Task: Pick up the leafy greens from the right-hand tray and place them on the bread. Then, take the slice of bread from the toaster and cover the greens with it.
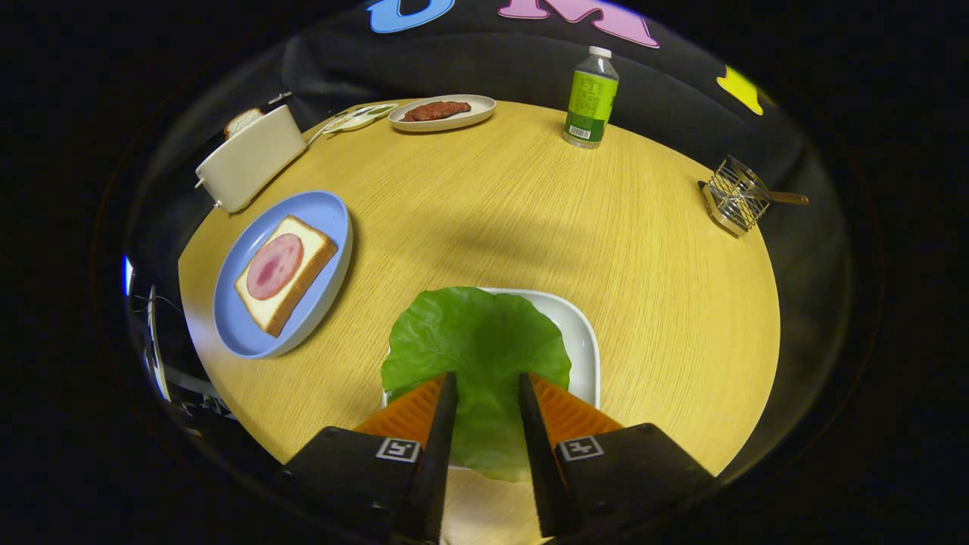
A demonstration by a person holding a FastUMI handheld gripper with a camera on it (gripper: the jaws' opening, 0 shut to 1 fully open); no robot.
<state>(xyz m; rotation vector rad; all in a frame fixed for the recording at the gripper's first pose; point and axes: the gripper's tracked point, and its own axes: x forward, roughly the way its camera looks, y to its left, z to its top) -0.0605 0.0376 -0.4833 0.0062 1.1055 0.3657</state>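
The gripper (484,382) hangs low over the near side of the round wooden table (606,250), its two orange-backed fingers (443,409) standing apart with a strip of green showing in the gap between them. That green is the leafy greens (477,341), one broad lettuce leaf lying flat over the white tray (579,333); the leaf covers most of the tray's left part and spills over its near edge, and the fingertips sit over the leaf's near half, one on each side of its middle. Whether the tips touch the leaf cannot be told. To the left and a little farther off lies a blue plate (333,219) holding a slice of bread (299,291) topped with a round pink slice of ham (274,265). Beyond the plate, at the table's far left edge, stands a white toaster (250,159) with a slice of toast (242,119) poking up out of its slot. Along the far edge rest a small plate with cutlery (362,117) and a white oval dish (477,115) carrying a brown piece of meat (435,110). A green-labelled bottle (590,98) stands at the far right, and a wire rack (734,195) sits at the right edge.
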